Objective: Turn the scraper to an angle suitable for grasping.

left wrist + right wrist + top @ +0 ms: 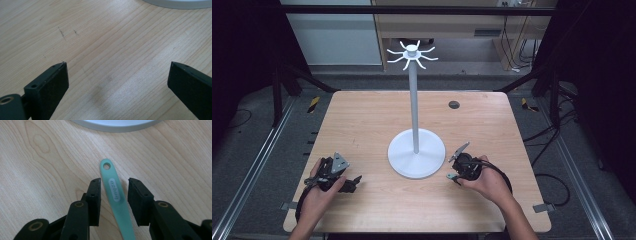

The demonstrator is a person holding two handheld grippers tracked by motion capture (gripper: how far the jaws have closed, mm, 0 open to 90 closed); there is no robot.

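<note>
The flat mint-green plastic handle (115, 195) lies lengthwise between the right tongs (113, 185), jaws spread beside it, hole end towards the white round stand base (115, 125). Left tongs (117, 72) spread wide over the wooden tabletop (100, 45).

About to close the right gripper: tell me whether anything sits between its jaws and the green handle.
Nothing visible does. The mint-green plastic handle with a hanging hole lies on the wooden table between the right gripper jaws, a small gap showing each side, nothing in those gaps.
</note>
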